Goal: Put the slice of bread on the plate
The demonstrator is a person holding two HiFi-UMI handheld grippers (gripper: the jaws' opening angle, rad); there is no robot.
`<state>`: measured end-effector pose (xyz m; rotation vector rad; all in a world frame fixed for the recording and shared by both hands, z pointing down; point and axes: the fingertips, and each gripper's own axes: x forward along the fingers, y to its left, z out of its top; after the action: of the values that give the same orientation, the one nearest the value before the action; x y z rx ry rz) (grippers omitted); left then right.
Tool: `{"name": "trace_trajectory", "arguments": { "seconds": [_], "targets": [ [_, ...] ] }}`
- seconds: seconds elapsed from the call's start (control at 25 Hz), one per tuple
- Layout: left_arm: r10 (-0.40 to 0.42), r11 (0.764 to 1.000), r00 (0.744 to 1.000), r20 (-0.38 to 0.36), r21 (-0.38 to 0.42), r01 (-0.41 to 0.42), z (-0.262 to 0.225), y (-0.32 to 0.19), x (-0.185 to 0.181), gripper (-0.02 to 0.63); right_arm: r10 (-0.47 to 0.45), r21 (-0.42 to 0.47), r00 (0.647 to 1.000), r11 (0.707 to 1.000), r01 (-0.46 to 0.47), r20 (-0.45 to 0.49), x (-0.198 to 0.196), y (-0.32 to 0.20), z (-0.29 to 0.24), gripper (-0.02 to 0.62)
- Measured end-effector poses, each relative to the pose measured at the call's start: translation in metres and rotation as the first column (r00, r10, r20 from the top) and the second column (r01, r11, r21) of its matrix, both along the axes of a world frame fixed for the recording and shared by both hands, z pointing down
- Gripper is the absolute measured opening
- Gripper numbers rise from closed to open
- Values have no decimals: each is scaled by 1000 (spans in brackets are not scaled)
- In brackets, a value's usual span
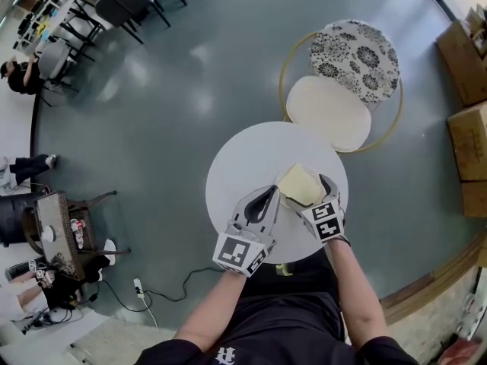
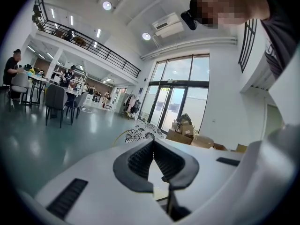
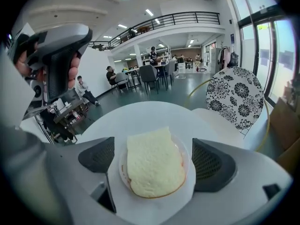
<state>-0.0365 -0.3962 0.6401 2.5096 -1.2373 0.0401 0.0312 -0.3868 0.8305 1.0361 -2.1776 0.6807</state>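
right tool [image 3: 154, 160]: released, jaws wide apart
plate [image 3: 123, 170]: between its jaws, on desk [image 1: 243, 158]
plate contents: bread slice [image 3: 154, 165], lying flat
left tool [image 2: 153, 143]: clenched, empty

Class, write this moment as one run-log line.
bread on plate | right claw open, jaws either side of plate | left claw shut, empty

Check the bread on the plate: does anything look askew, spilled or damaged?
Nothing is spilled or damaged. The slice of bread lies flat on the plate, nearly covering it; only its far corner seems to reach past the rim.
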Motion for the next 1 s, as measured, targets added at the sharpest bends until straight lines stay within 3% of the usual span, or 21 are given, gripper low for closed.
{"name": "trace_trajectory", "arguments": {
  "seconds": [0.32,0.64,0.84,1.0],
  "targets": [
    [18,1000,1000,19,-8,-18,-52,5,11,8,19,66,978,997,-34,206,-5,-5,-119,500],
    [22,998,1000,7,60,-22,-131,5,27,8,7,185,919,979,-87,393,6,-4,-255,319],
    [30,997,999,11,73,-31,-160,7,37,8,-17,283,907,952,-114,421,16,1,-318,201],
    [35,995,999,20,88,-37,-182,9,44,8,-9,312,896,939,-145,443,23,4,-345,126]
  ]
}}
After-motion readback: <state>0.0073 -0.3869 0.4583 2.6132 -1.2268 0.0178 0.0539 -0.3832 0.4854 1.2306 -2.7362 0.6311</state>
